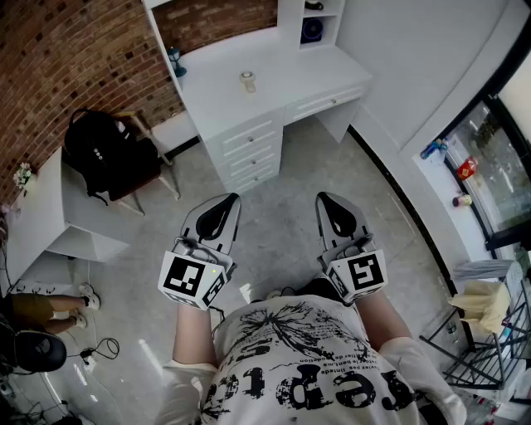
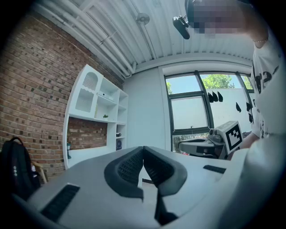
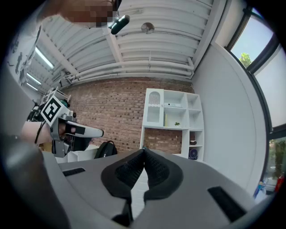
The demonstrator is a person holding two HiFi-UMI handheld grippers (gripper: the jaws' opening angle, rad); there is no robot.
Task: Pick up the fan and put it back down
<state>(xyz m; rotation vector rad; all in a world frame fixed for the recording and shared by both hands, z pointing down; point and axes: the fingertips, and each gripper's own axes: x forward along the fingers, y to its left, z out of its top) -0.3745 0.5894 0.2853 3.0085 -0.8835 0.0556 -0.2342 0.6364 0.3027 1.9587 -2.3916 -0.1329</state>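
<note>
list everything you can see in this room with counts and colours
desk: one, white, against the brick wall
shelf: one, white, on the desk's far end
fan: one, dark blue, in a shelf cubby
cup: one, pale, on the desk
backpack: one, black, on a chair left of the desk
side table: one, white, far left
bottle: one, blue, on the sill at right
rack: one, black wire, lower right
second person: one, lower left edge
left gripper: one, white and black, shut, empty
right gripper: one, white and black, shut, empty
</note>
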